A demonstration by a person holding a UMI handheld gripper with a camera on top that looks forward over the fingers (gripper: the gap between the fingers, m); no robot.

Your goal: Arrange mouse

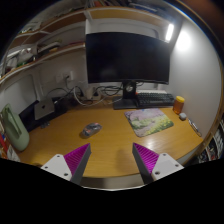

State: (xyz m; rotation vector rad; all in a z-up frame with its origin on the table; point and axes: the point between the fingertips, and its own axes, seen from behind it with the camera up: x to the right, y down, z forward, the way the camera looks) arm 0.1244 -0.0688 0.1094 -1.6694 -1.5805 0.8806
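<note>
A small grey mouse [92,128] lies on the wooden desk [110,140], well beyond my fingers and a little left of their midline. To its right lies a patterned mouse mat [149,121], in front of the monitor stand. My gripper [112,160] hovers over the desk's front edge, open, with only bare wood between its purple pads [76,158].
A large dark monitor [124,57] stands at the back of the desk with cables and boxes around its base. An orange cup [179,103] sits at the back right. A pale green object [13,128] stands at the left edge. Shelves run along the wall above.
</note>
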